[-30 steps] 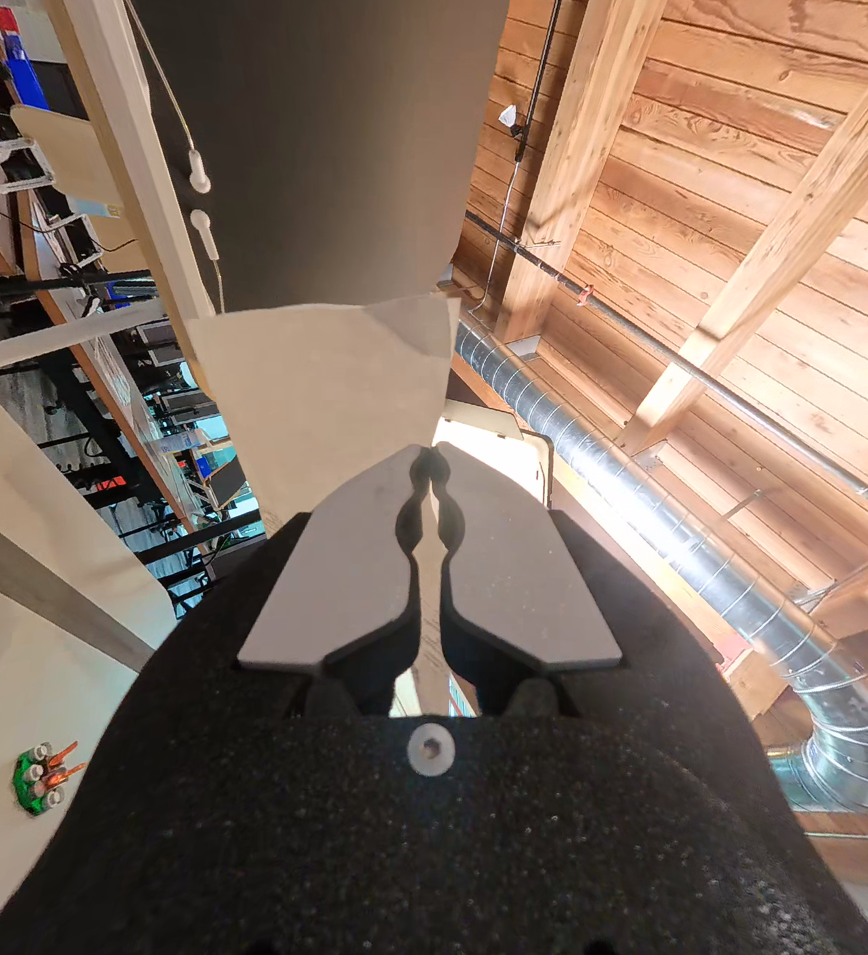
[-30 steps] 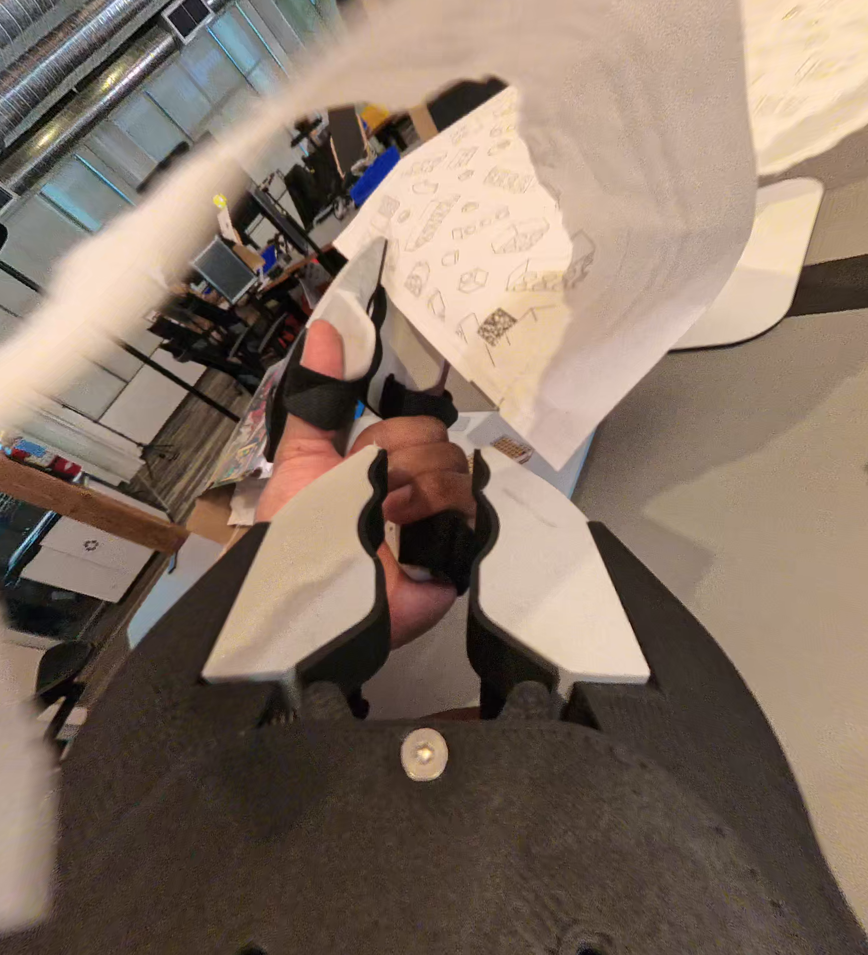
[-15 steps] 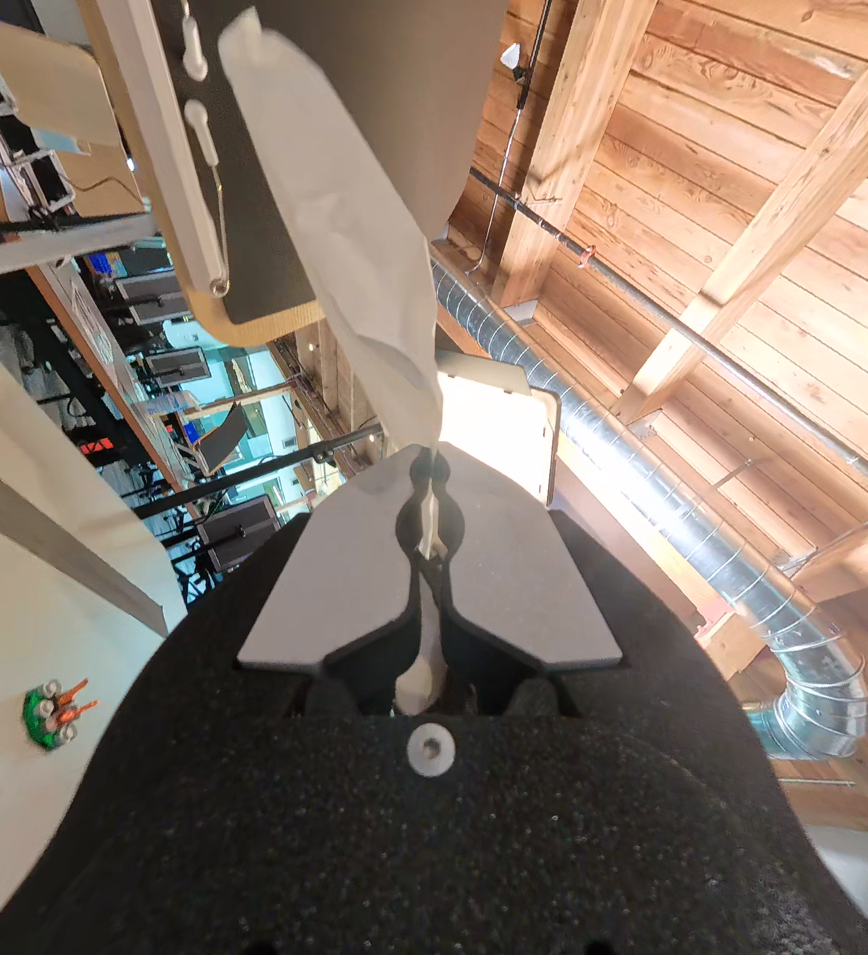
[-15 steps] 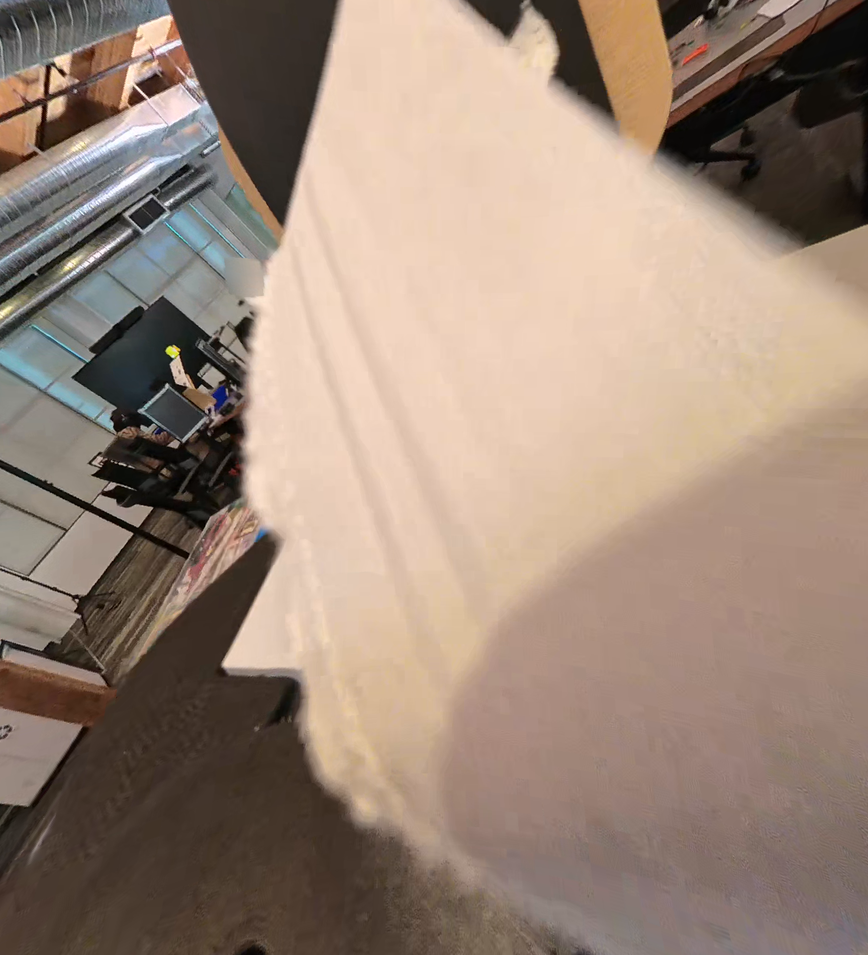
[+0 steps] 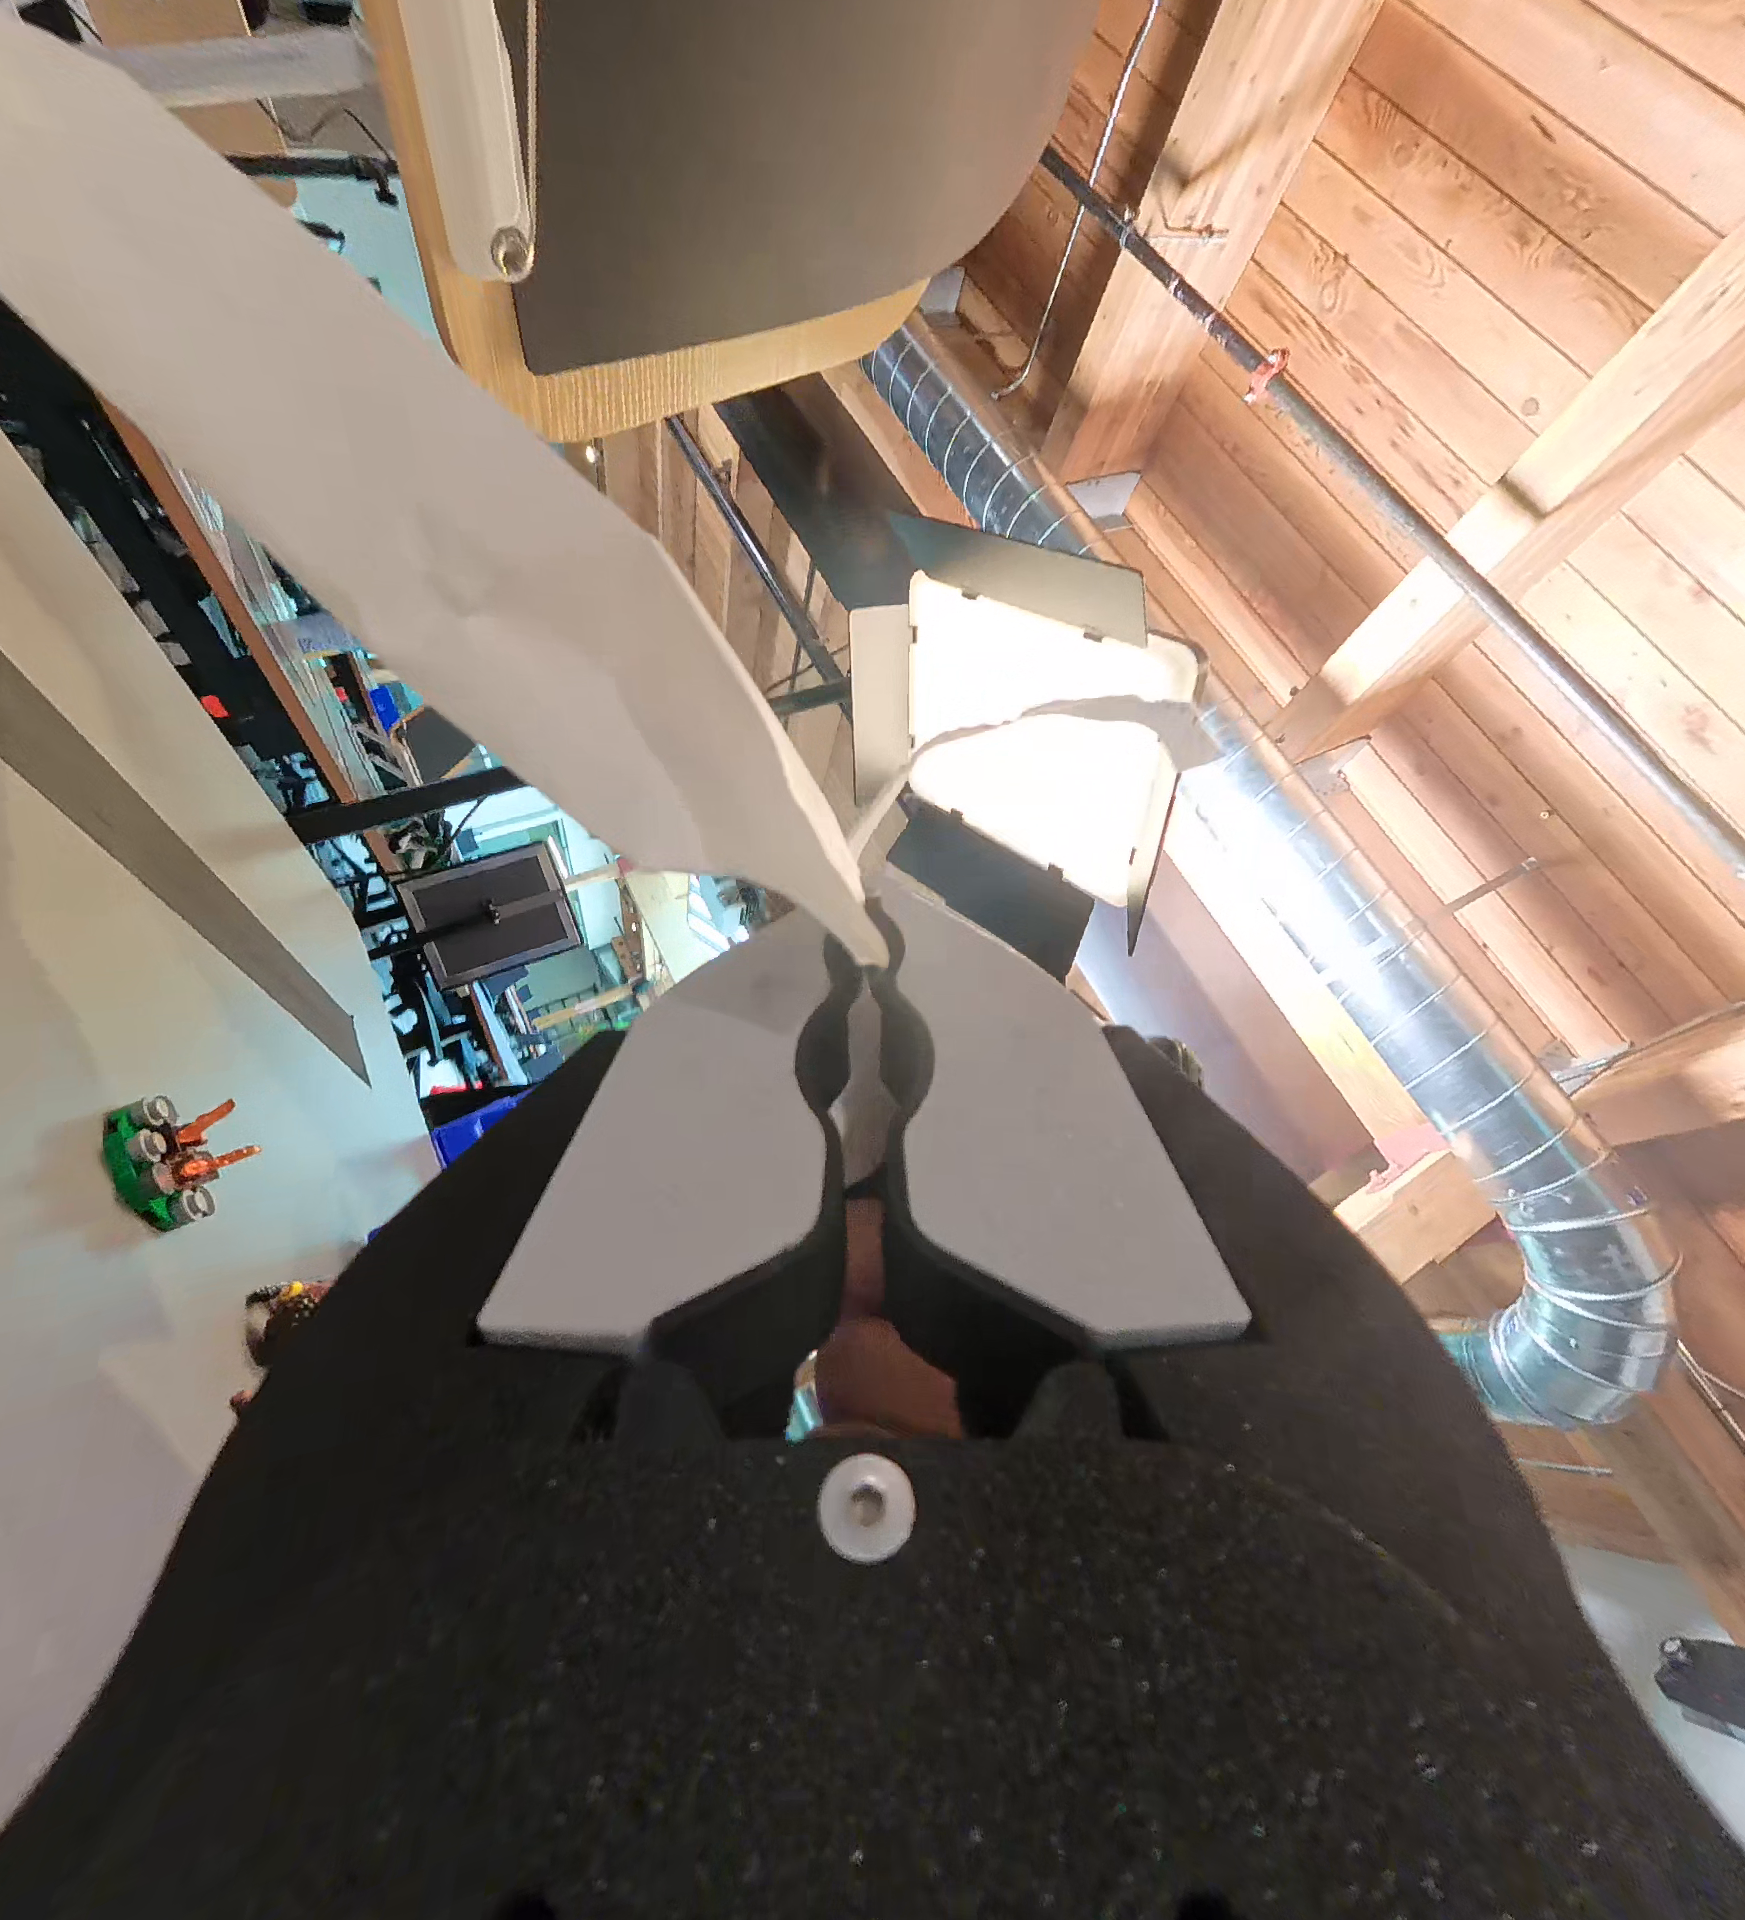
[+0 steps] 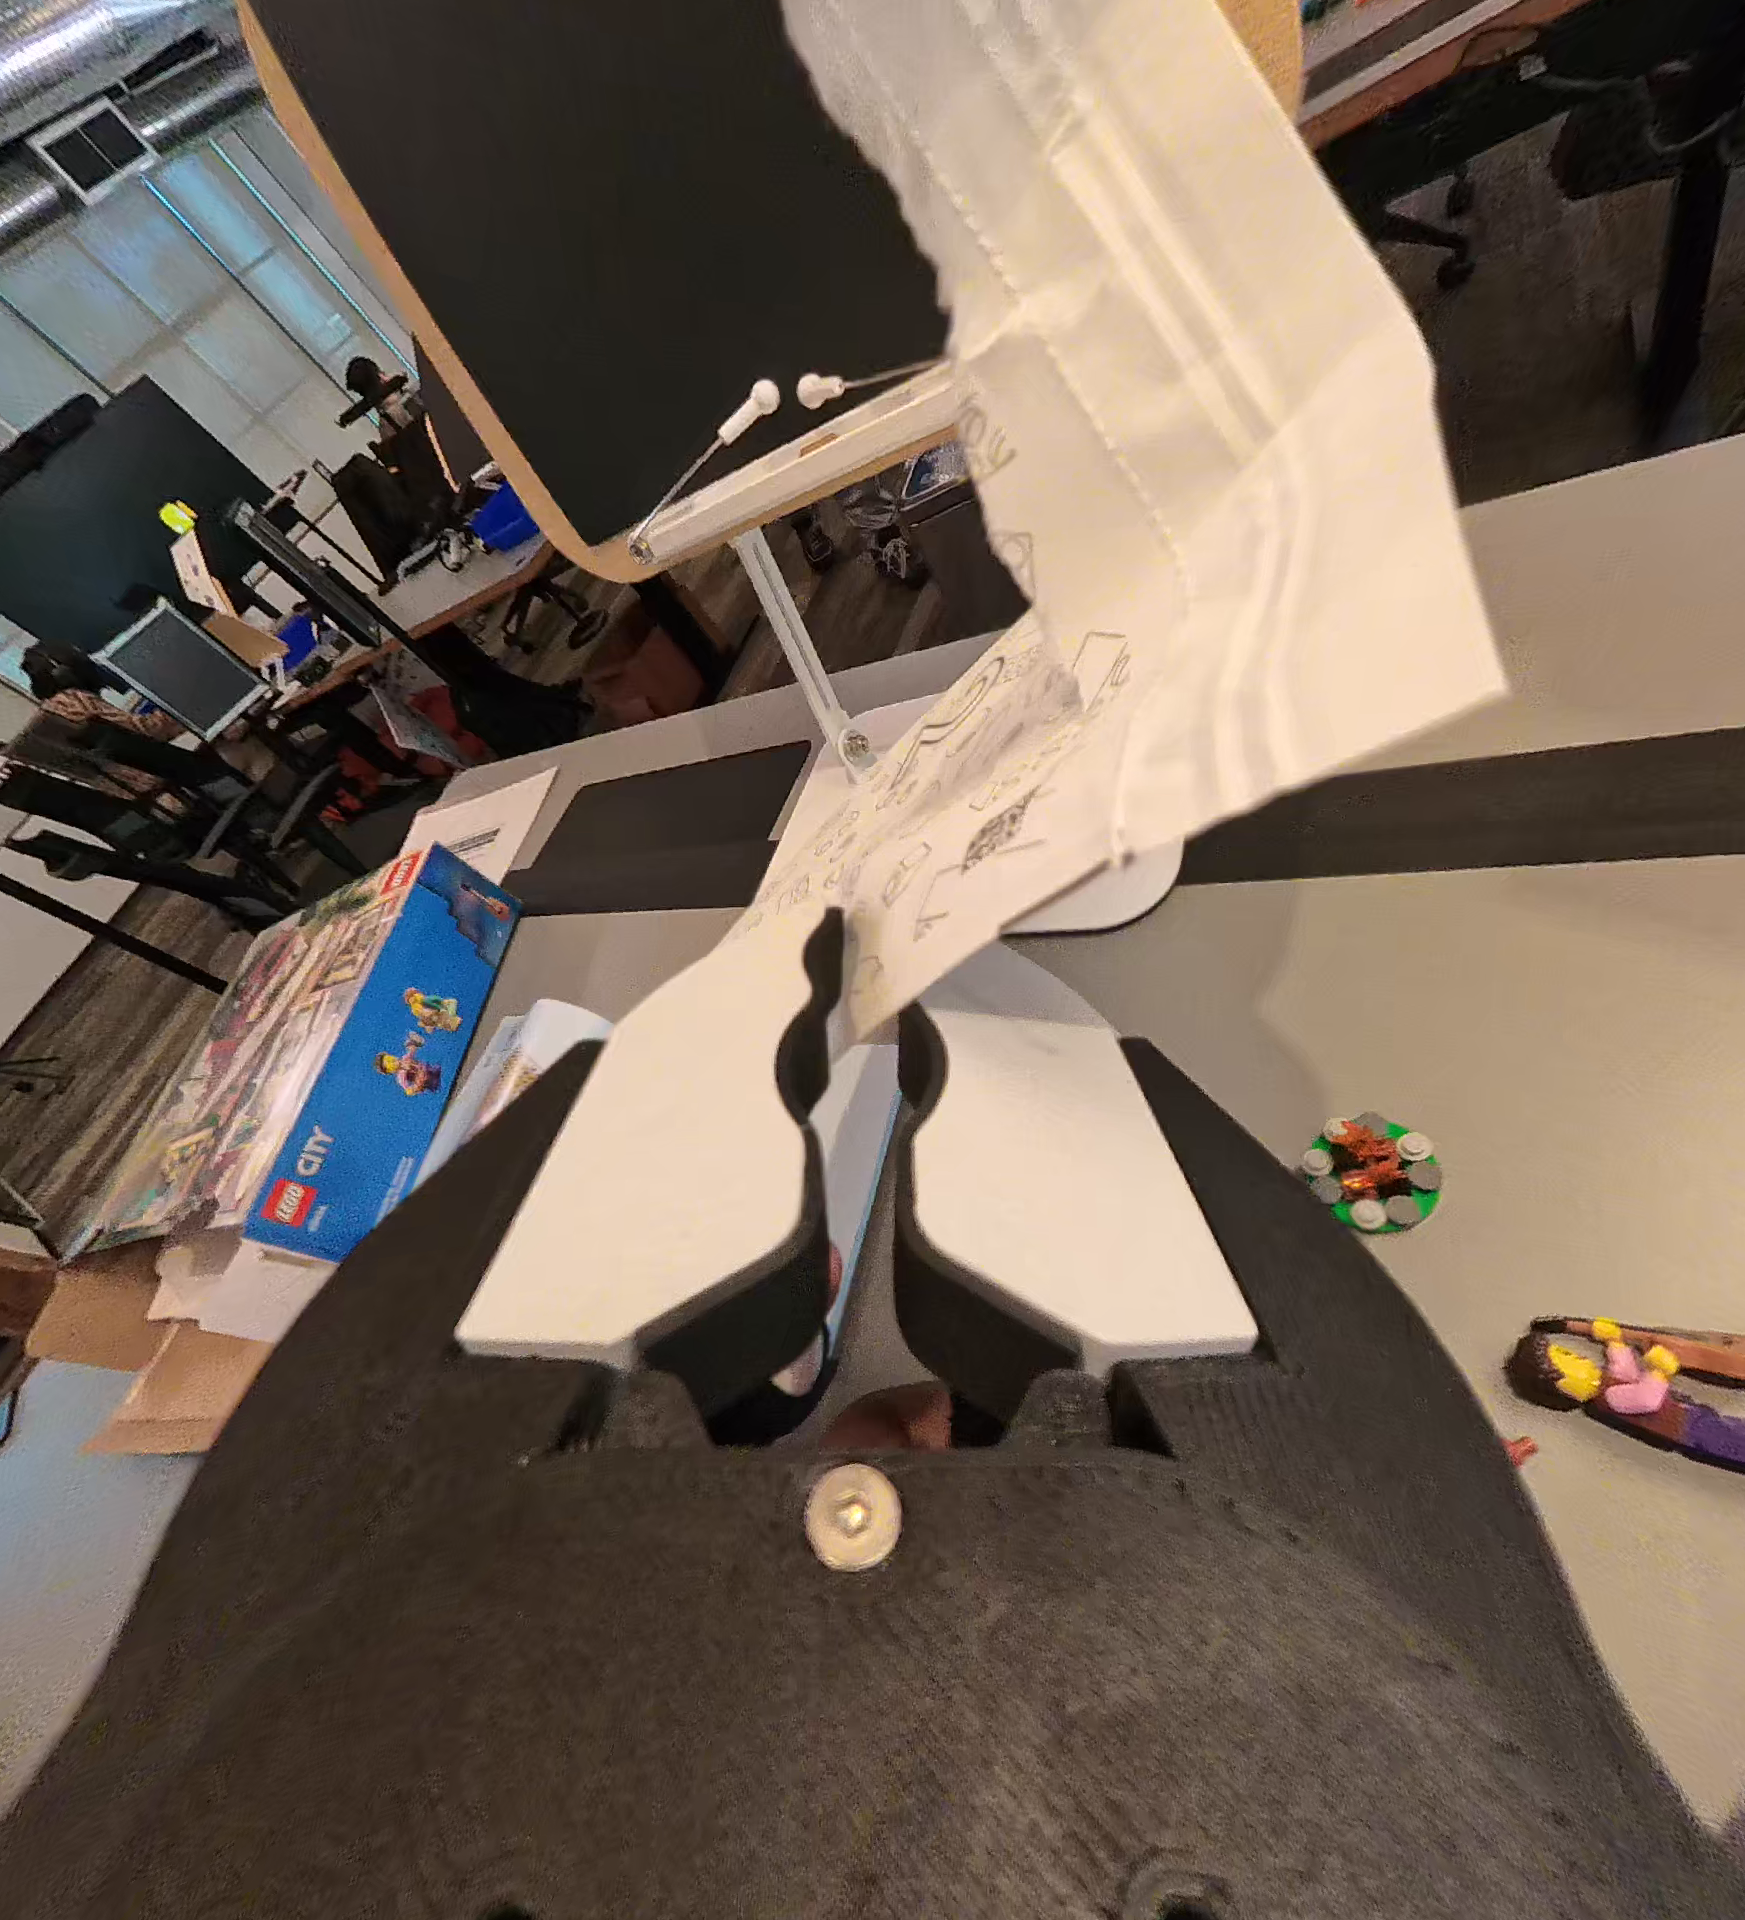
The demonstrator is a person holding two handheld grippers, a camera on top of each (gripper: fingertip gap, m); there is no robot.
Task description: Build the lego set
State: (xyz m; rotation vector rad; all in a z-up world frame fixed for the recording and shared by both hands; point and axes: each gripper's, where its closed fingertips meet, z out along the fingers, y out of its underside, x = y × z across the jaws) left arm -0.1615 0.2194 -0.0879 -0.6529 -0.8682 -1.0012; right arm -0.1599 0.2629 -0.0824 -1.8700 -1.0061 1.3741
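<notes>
Half a second ago the paper filled the right wrist view as a blur; now that view is clear, and the left view has tipped so the sheet sweeps off to the upper left. Left gripper (image 5: 873, 940) has its fingertips pinched on a corner of the white paper bag (image 5: 348, 436), pads pressed onto it with no gap showing. Right gripper (image 6: 863, 982) has its tips closed on the printed edge of the same bag (image 6: 1159, 416), which runs up and to the right from the tips; one fingertip is partly covered by the sheet. Only the left view shows the plank ceiling (image 5: 1470, 312), a silver duct (image 5: 1419, 987) and a lit lamp panel (image 5: 1034, 727) behind the bag, with the torn top edge curling across the light. Only the right view shows the printed drawings on the bag, a blue toy box (image 6: 348, 1060) at the left on the grey table (image 6: 1470, 1039), a minifigure (image 6: 1657, 1392) lying at the right, and the white lamp base (image 6: 1086, 904) under the bag. Both views catch the green round piece (image 6: 1372, 1174), well apart from either gripper, and the dark board (image 6: 587, 208) overhead.
</notes>
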